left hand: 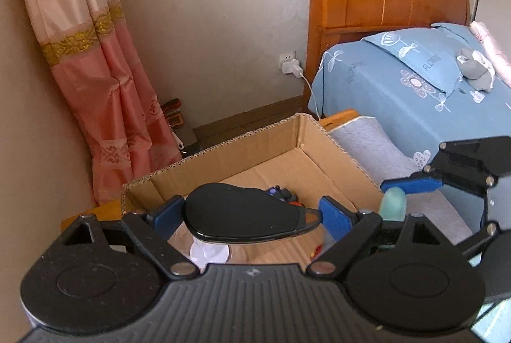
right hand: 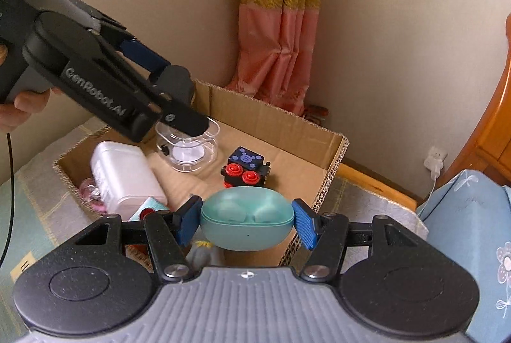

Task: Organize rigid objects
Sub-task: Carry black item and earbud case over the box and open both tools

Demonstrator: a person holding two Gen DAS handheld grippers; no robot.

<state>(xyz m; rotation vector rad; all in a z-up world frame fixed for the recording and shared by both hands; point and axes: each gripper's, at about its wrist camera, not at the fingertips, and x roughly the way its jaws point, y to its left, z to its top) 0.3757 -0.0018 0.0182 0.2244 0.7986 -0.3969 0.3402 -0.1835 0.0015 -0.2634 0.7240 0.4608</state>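
Hanging above the near edge of an open cardboard box (right hand: 332, 164), a smooth, rounded teal earbud case (right hand: 247, 221) sits clamped between the ribbed blue pads of the right gripper (right hand: 247, 223), its jaws fairly narrow and pressing on both ends of the case. To its left, the left gripper (left hand: 252, 213) has its jaws spread wide around a glossy black, teardrop-shaped lid (left hand: 246, 215), with both pads against its ends; below the lid hangs a clear plastic container (right hand: 188, 148), held over the box's inside. The box is plain corrugated card with upright flaps and raw, wavy-cut edges. Its brown floor has bare room in the middle and toward the far right corner. On that floor lie a white ridged plastic case (right hand: 123, 177) along the left wall and a small black toy cube with red buttons (right hand: 246, 172) near the centre. The box rests on a grey, nubby cloth surface (left hand: 383, 151). Beyond it hang pink satin curtains (right hand: 281, 33) with a gold band, against a beige wall.
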